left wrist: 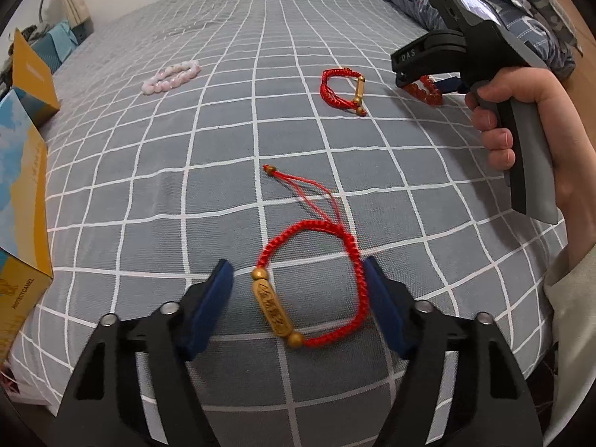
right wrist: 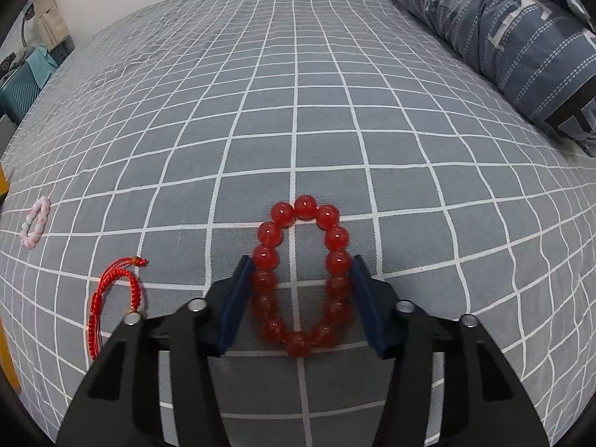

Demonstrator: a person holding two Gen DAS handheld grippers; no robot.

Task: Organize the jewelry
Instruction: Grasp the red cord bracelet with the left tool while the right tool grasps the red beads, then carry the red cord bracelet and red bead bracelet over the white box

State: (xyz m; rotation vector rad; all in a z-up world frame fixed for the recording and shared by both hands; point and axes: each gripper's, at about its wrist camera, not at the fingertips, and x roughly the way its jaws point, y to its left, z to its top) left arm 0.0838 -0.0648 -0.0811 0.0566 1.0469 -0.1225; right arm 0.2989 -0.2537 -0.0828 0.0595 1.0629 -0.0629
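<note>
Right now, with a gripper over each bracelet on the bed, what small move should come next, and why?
Probably close both a little more, then lift. The right gripper already has its pads against both sides of the red bead bracelet. The left gripper straddles the braided red bracelet, one pad at the cord, the other clear of the gold charm.

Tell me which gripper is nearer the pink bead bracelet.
Left. The left gripper straddles a red cord bracelet, with the pink bead bracelet farther up the bed. The right gripper squeezes the red bead bracelet, farther off.
</note>
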